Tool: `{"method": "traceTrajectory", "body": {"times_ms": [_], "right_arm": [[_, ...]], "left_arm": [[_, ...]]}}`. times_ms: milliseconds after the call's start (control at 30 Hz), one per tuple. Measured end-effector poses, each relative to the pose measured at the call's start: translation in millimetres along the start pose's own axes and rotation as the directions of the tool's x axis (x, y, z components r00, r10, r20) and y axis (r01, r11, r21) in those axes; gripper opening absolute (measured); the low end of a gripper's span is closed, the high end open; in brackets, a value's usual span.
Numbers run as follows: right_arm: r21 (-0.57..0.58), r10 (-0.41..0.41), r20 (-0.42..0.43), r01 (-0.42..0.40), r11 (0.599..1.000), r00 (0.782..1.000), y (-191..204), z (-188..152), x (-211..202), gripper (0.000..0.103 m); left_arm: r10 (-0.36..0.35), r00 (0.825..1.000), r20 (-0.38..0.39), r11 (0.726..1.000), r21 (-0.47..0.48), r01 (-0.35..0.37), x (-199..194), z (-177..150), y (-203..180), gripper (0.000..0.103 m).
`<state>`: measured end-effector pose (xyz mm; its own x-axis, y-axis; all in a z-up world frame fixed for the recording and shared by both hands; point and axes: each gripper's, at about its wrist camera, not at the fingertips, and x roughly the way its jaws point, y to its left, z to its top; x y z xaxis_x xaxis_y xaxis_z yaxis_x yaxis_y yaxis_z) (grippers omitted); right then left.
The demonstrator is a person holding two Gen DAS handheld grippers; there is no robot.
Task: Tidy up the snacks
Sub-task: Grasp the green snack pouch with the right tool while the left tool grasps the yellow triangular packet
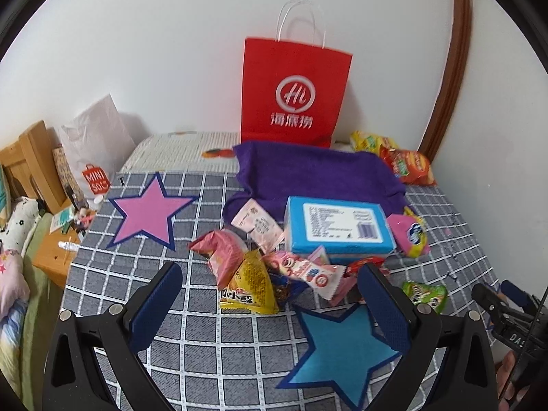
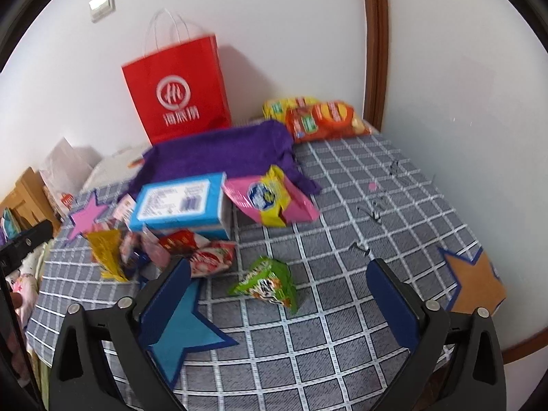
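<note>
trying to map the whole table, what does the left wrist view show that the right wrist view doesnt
Only the left wrist view: the wooden nightstand, the full pink star and the open left claw.

Only the right wrist view: the orange star, the wall switch and the open right claw around the green packet.

Both: the red bag, purple cloth, blue box, blue star and the snack pile.
</note>
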<state>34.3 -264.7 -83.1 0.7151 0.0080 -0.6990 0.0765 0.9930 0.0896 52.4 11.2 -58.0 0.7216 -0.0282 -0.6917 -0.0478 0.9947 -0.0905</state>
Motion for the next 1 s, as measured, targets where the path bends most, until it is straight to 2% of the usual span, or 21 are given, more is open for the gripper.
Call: {"method": "traceTrajectory", "body": {"times_ms": [167, 500, 867, 1000], "right_arm": [[0.01, 0.008, -0.069, -0.007, 1.0, 0.998, -7, -10, 39, 0.089], [0.035, 0.037, -0.125, -0.033, 0.999, 0.992, -6, -28, 88, 0.088], [0.047, 0.064, -0.2, -0.056, 0.997, 0.978, -7, -27, 123, 0.08], [0.079, 0.119, -0.213, -0.104, 0.991, 0.97, -9, -27, 126, 0.062]], "left_arm": [[0.016, 0.999, -0.041, 1.0, -0.016, -0.017, 25, -2, 10, 0.102], [0.042, 0.996, -0.083, 0.998, -0.039, -0.046, 48, -3, 29, 0.102], [0.042, 0.994, -0.101, 0.997, -0.055, -0.048, 58, -3, 36, 0.102], [0.031, 0.992, -0.121, 0.998, -0.051, -0.037, 66, -7, 35, 0.102]]}}
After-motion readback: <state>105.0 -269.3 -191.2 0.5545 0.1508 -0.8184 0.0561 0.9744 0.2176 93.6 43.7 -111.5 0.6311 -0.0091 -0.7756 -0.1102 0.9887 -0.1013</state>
